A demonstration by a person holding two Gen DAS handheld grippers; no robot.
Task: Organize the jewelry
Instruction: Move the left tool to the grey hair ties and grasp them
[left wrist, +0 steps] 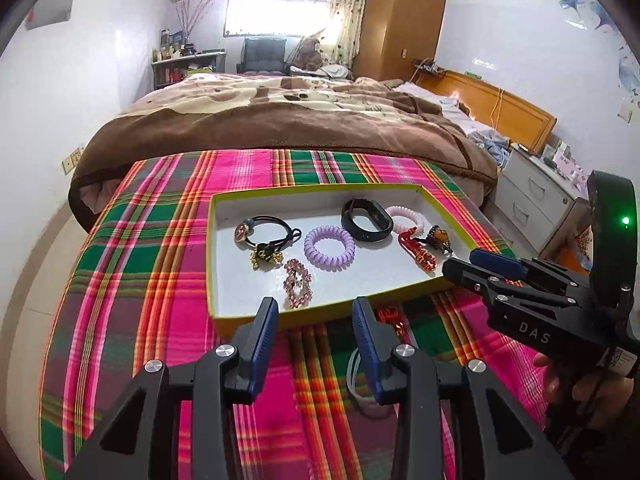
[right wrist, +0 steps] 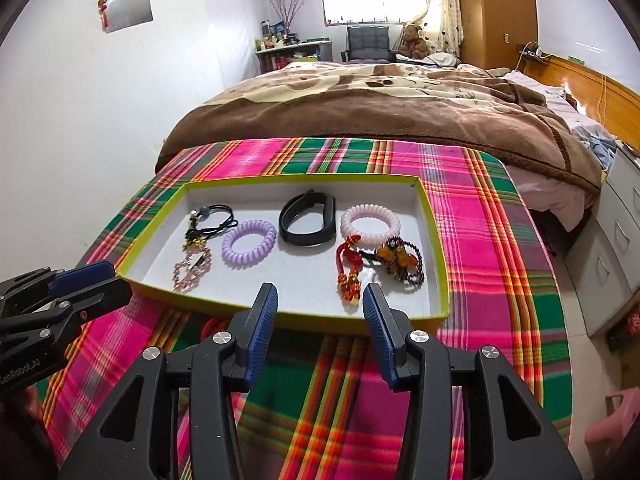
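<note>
L wrist view: left gripper (left wrist: 314, 312) wide, nothing btwn jaws, hovers low centre of frame just short of tray (left wrist: 320, 318) near rim. Leftover red-gold trinket (left wrist: 394, 318) on plaid cloth just outside rim, right of R jaw; pale loop (left wrist: 354, 376) on cloth beneath jaws. L hand likely nearer both. Right gripper (left wrist: 466, 266) at right edge, over tray's near-right corner.

R wrist view: right gripper (right wrist: 320, 300) wide, empty, angled down at tray near rim; red tassel charm (right wrist: 348, 276) inside tray dead ahead, long axis running away from jaws. Left gripper (right wrist: 94, 280) lower left.

Plaid cloth (right wrist: 500, 240) on table; brown blanket (right wrist: 380, 120) on bed; teddy bear (right wrist: 414, 42).
</note>
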